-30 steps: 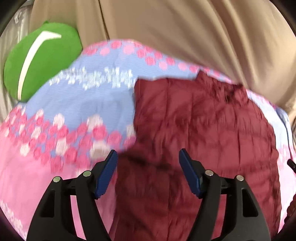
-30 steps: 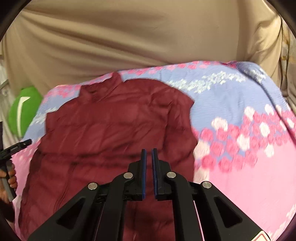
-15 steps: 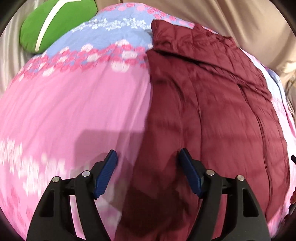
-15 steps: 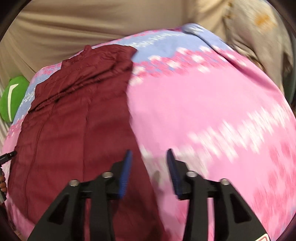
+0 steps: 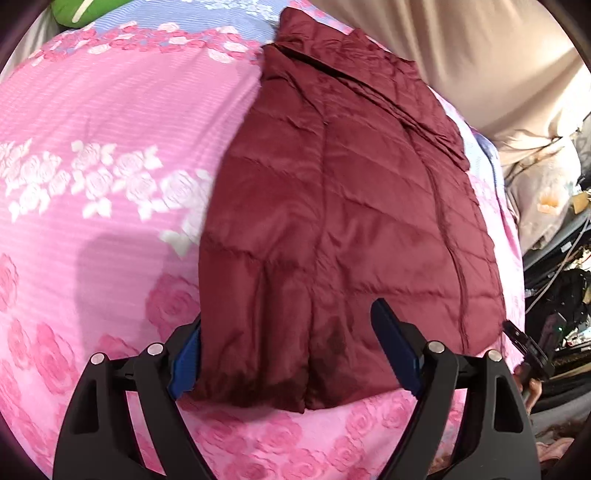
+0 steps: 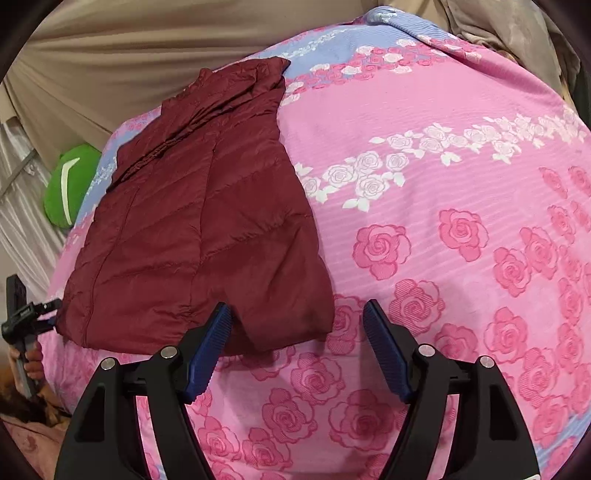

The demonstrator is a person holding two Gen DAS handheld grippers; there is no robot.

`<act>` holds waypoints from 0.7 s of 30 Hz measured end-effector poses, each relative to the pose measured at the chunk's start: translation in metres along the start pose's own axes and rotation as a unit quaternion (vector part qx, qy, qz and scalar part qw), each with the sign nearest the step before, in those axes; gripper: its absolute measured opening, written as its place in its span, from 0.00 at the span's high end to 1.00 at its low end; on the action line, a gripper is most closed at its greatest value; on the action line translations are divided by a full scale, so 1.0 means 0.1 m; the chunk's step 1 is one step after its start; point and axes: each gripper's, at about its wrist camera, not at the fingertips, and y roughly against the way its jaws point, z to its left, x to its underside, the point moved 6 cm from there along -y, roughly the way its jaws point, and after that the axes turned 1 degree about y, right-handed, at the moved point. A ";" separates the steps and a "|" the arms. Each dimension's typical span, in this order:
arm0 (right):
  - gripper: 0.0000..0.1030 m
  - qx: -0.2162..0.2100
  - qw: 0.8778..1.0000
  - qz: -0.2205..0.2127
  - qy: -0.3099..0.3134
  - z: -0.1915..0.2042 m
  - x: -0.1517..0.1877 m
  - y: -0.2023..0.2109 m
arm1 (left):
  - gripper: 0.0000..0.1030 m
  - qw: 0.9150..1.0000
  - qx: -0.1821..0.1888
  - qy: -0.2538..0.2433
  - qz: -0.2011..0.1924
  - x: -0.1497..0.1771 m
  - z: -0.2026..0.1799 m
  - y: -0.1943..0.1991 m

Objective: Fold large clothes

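Note:
A maroon quilted jacket [image 5: 332, 206] lies flat on a pink rose-print bedspread [image 5: 92, 110], collar at the far end. My left gripper [image 5: 290, 354] hovers over the near hem, jaws opening. The hem's left corner lies between the blue pads [image 5: 395, 350], which do not press on it. In the right wrist view the jacket [image 6: 192, 229] sits to the left on the bedspread [image 6: 443, 184]. My right gripper [image 6: 297, 349] is at the near right corner, jaws opening, with the corner between its fingers but not gripped.
A green cushion [image 6: 68, 184] lies at the bed's far left, also the green cushion [image 5: 85, 11]. A beige cloth [image 6: 110, 55] hangs behind the bed. Cluttered cables and boxes [image 5: 561, 258] stand past the bed's right side. A hand with the other gripper's frame [image 6: 22, 317] shows at the left edge.
Both grippers have drawn back from the jacket's upper part to its near hem and sunk lower. The right gripper went from shut to wide open; the left opened a little wider.

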 end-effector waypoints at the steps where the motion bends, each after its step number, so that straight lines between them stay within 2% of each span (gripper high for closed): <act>1: 0.29 -0.007 1.000 -0.003 -0.003 0.01 -0.01 -0.01 | 0.27 1.000 0.005 0.001 -0.001 0.01 -0.03 0.00; 2: 0.29 -0.014 1.000 -0.004 -0.007 0.03 -0.02 -0.02 | 0.36 1.000 0.010 0.002 -0.002 0.02 -0.06 -0.01; 3: 0.29 -0.025 1.000 -0.006 -0.013 0.05 -0.03 -0.03 | 0.41 1.000 0.014 0.002 -0.001 0.01 -0.08 -0.02; 4: 0.31 -0.038 0.999 -0.006 -0.018 0.08 -0.05 -0.04 | 0.51 1.000 0.018 0.003 -0.003 0.00 -0.10 -0.02; 5: 0.38 -0.046 0.999 -0.007 -0.022 0.11 -0.06 -0.06 | 0.65 1.000 0.019 0.004 -0.008 -0.01 -0.13 -0.02; 6: 0.45 -0.047 0.999 -0.008 -0.021 0.13 -0.07 -0.07 | 0.71 1.000 0.017 0.002 -0.010 -0.02 -0.14 -0.01; 8: 0.87 -0.036 0.999 -0.011 -0.012 0.19 -0.09 -0.10 | 0.86 1.000 0.021 0.000 -0.020 -0.04 -0.18 0.05; 10: 0.95 -0.038 0.999 -0.022 -0.012 0.22 -0.12 -0.08 | 0.91 0.999 0.025 -0.010 -0.040 -0.07 -0.25 0.17; 11: 0.96 -0.042 0.998 -0.033 -0.013 0.23 -0.14 -0.03 | 0.92 0.998 0.027 -0.013 -0.048 -0.08 -0.29 0.22; 15: 0.98 -0.060 0.990 -0.130 0.008 0.37 -0.26 0.44 | 0.93 0.992 0.051 -0.035 -0.111 -0.12 -0.51 0.62; 18: 0.98 -0.069 0.976 -0.204 0.022 0.46 -0.33 0.86 | 0.93 0.980 0.072 -0.056 -0.175 -0.15 -0.68 1.04; 20: 0.98 -0.084 0.961 -0.261 0.029 0.52 -0.36 1.20 | 0.93 0.971 0.090 -0.068 -0.210 -0.15 -0.76 1.30; 21: 0.98 -0.090 0.955 -0.282 0.032 0.53 -0.36 1.33 | 0.93 0.964 0.100 -0.079 -0.234 -0.13 -0.83 1.48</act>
